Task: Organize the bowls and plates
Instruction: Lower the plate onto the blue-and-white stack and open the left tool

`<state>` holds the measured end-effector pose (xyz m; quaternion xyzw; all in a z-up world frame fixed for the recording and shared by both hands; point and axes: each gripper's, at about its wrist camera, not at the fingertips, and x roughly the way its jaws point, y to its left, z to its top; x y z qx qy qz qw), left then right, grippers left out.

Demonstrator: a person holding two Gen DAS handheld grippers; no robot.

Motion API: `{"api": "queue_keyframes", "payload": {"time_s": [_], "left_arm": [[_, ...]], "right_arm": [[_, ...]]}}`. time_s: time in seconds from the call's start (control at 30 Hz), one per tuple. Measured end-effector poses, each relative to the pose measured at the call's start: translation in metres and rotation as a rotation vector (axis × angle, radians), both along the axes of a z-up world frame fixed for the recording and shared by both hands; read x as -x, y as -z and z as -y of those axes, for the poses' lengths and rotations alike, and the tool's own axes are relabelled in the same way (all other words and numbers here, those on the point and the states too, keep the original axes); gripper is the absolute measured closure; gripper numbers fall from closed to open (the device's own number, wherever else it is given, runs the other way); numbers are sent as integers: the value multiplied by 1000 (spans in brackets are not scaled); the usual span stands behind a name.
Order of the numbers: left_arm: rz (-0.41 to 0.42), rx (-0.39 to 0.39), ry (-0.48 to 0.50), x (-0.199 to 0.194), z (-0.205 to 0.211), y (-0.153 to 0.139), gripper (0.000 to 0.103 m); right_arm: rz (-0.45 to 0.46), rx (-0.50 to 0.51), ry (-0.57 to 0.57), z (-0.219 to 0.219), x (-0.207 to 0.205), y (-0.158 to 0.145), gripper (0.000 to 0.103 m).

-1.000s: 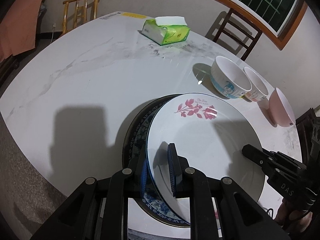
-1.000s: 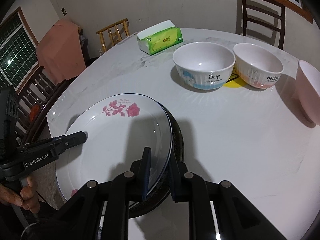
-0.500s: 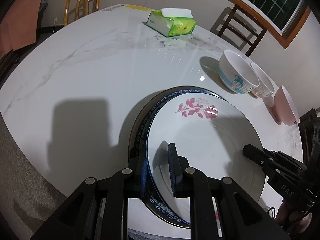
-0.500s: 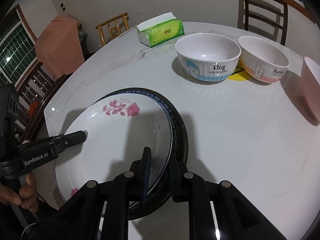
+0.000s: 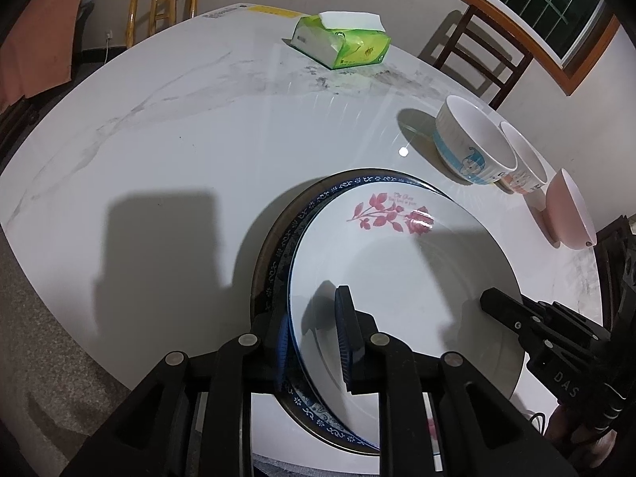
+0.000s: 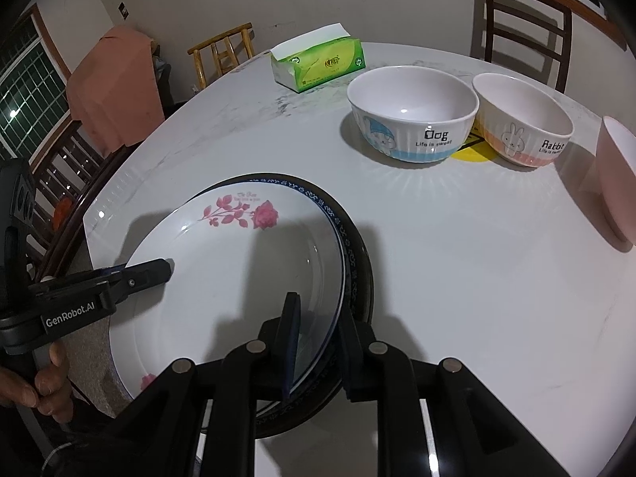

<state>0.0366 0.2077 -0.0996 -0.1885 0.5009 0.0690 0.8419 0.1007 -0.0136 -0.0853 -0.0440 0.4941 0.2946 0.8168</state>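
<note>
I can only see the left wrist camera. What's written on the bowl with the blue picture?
Observer: The blue-banded bowl says "Dog" with "Life is sweet" underneath.
Operator: Cool! Is the other claw really holding my flower plate, or just poking at it?
Observer: It's holding it. The right claw has one finger on top of the rose plate and the other outside its rim, pinching the edge.
</note>
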Motion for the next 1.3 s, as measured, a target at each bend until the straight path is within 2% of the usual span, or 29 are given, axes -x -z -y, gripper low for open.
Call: {"api": "queue_keyframes", "payload": {"time_s": [0.4, 0.5, 0.83, 0.97, 1.3], "left_arm": [[-14, -22, -4, -1, 1, -1, 82], [-11, -27, 1, 0, 2, -2, 78], [-10, -39, -4, -1, 2, -4, 75], [16, -116, -11, -1, 5, -12, 67], [46, -121, -21, 0, 11, -22, 64]], "right_arm": [[14, 47, -19, -5, 4, -2, 81], [15, 53, -21, -5, 5, -2, 80], [26, 82, -13, -6, 7, -5, 78], [72, 85, -19, -9, 11, -14, 73], [103, 93, 4, -3, 14, -22, 72]]}}
